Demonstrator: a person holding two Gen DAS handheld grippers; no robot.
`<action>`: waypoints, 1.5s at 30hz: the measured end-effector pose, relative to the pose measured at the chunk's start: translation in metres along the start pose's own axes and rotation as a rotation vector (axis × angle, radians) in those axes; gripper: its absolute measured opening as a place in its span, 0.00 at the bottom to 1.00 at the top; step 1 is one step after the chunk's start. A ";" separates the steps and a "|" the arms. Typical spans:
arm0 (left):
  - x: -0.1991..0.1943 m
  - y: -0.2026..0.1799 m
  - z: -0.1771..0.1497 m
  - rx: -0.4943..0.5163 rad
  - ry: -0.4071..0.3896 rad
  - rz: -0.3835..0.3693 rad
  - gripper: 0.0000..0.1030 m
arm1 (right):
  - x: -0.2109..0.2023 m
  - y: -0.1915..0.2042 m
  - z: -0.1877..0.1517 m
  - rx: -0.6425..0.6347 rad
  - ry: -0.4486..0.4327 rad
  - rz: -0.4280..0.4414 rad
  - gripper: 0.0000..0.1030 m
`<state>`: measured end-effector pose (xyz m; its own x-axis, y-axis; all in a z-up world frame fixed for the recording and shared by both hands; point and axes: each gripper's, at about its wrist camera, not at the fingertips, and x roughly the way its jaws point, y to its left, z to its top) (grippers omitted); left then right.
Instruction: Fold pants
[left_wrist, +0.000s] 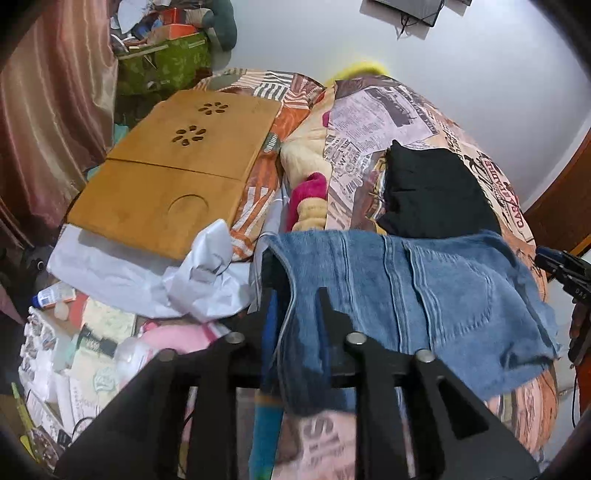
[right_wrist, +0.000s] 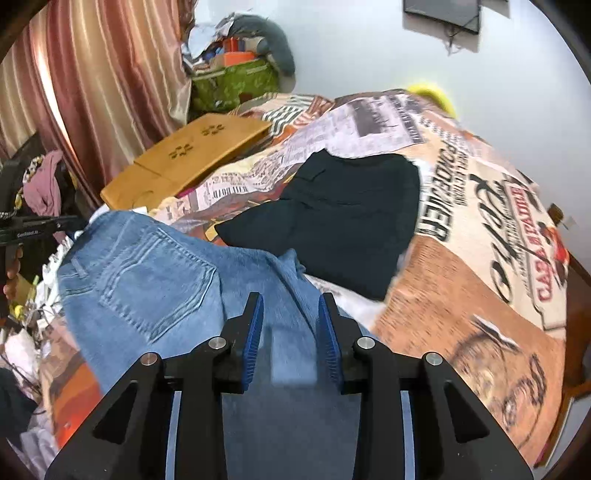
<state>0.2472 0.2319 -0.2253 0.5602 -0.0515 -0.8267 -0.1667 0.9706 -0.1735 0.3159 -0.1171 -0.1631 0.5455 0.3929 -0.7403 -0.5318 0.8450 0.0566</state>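
Jeans (right_wrist: 147, 273) on printed bedspread (right_wrist: 461, 295), fabric between parted right hand-held gripper (right_wrist: 291, 299) jaws

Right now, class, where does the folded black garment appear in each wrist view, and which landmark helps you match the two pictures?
Left wrist view: the black garment lies right of centre on the printed bedspread, just beyond the blue jeans.
Right wrist view: the black garment lies at centre, up and right of the jeans.
Shared landmark: the wooden lap tray, left of the garment in both.
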 end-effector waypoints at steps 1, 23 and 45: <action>-0.005 0.001 -0.004 0.001 0.000 0.000 0.25 | -0.007 -0.001 -0.004 0.007 -0.007 -0.005 0.39; 0.038 -0.030 -0.076 0.033 0.067 0.037 0.38 | -0.010 0.016 -0.064 0.133 0.051 0.050 0.42; 0.014 0.034 -0.090 -0.114 0.019 0.117 0.01 | 0.008 0.030 -0.080 0.101 0.122 0.067 0.43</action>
<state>0.1761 0.2434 -0.2909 0.5165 0.0544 -0.8546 -0.3211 0.9375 -0.1343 0.2526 -0.1179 -0.2212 0.4249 0.4076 -0.8083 -0.4927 0.8532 0.1712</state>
